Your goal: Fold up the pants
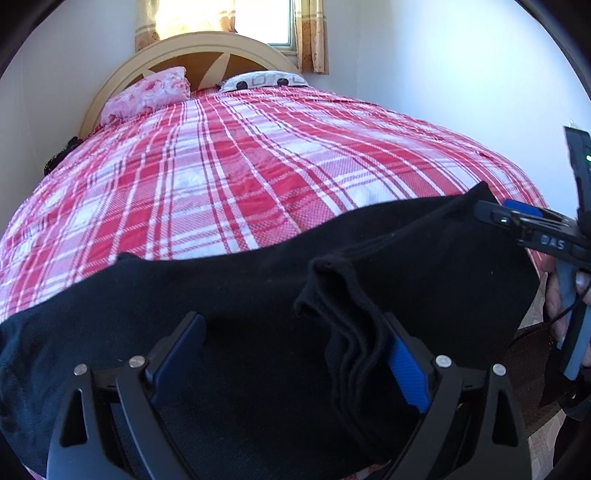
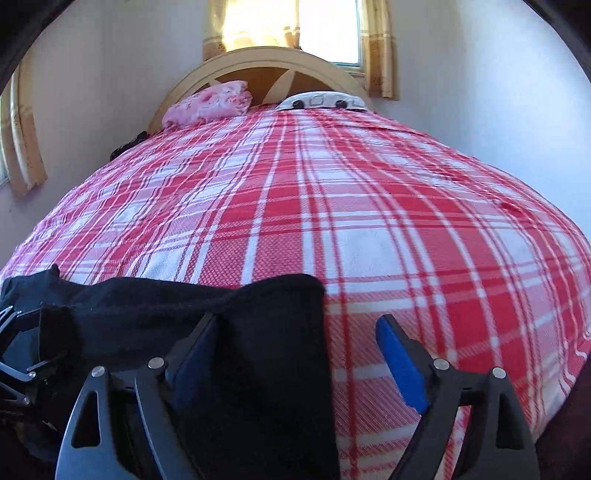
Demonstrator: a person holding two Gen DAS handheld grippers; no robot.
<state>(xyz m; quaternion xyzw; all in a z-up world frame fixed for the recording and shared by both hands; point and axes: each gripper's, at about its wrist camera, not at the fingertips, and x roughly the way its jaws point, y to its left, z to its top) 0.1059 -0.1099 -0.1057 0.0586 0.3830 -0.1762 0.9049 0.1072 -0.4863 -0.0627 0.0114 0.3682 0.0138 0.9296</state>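
Black pants (image 1: 240,295) lie across the near edge of a bed with a red and white plaid cover (image 1: 258,166). My left gripper (image 1: 295,350) is open, its fingers spread over the pants, with a folded stack of black cloth layers (image 1: 351,332) against the right finger. My right gripper (image 2: 295,354) is open over the right end of the pants (image 2: 277,350), the plaid cover (image 2: 406,240) between cloth and right finger. The right gripper also shows at the right edge of the left wrist view (image 1: 524,225).
A pink floral pillow (image 1: 147,94) and a white patterned pillow (image 1: 262,81) lie at the curved wooden headboard (image 1: 207,48). A bright window with curtains (image 1: 258,18) is behind it. White walls flank the bed. Floor shows at the lower right (image 1: 535,321).
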